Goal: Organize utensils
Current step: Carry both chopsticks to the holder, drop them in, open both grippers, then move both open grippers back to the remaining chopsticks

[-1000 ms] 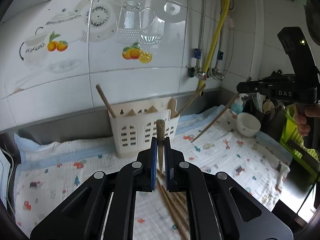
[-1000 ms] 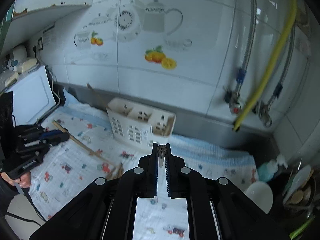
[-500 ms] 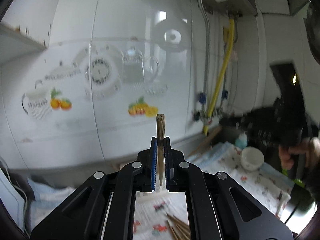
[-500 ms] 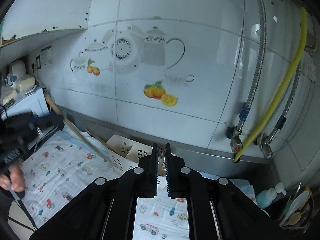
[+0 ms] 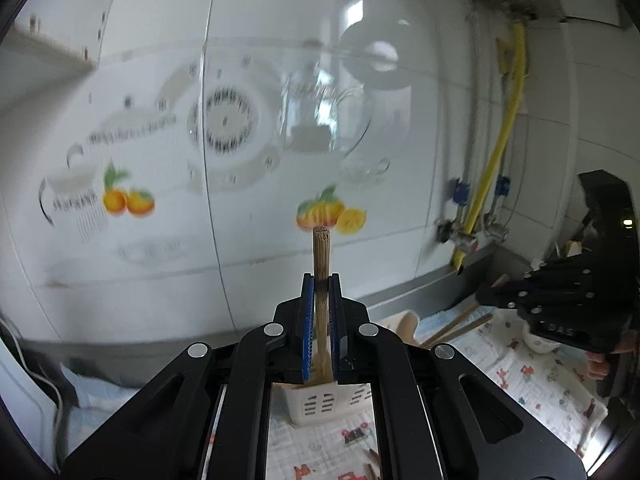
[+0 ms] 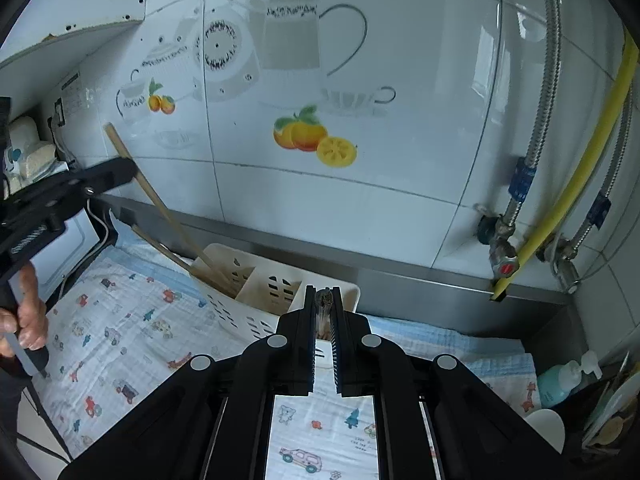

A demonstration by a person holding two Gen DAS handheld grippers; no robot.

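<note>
Left tongs (image 5: pixel 320 280) pinch a wooden chopstick (image 5: pixel 321 252) upright, its lower end slanting toward the white slotted utensil holder (image 6: pixel 256 280), likely for dropping in. Right tongs (image 6: pixel 322 294) pinch another chopstick (image 6: pixel 323 300) end-on above the same holder. The holder stands on a patterned cloth (image 6: pixel 120 344) covering the surface by the tiled wall (image 6: pixel 360 200).
</note>
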